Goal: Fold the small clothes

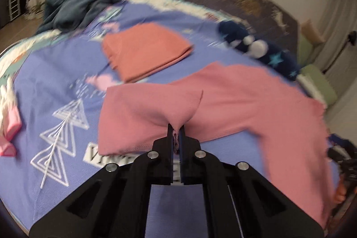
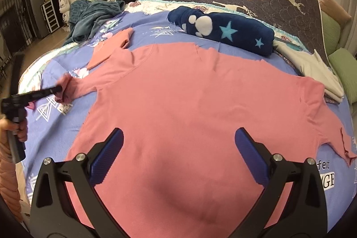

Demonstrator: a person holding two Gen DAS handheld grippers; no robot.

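Observation:
A pink long-sleeved shirt (image 2: pixel 189 104) lies spread flat on the purple bedspread (image 2: pixel 46 137). My left gripper (image 1: pixel 176 129) is shut on the end of the shirt's left sleeve (image 1: pixel 142 117), which is pulled up off the bed into a peak at the fingertips. In the right wrist view that same left gripper (image 2: pixel 58 89) shows at the far left with the cuff bunched in it, a hand (image 2: pixel 21 126) on its handle. My right gripper (image 2: pixel 179 134) hovers open over the shirt's body, with nothing between its blue pads (image 2: pixel 111 155).
A folded salmon garment (image 1: pixel 145 50) lies beyond the shirt. A navy star-print blanket (image 2: pixel 223 30) sits near the headboard, a teal blanket (image 2: pixel 93 15) at the back left, white folded cloth (image 2: pixel 316 73) and green pillows (image 2: pixel 341 68) at right. Pink socks (image 1: pixel 10 135) lie at the left edge.

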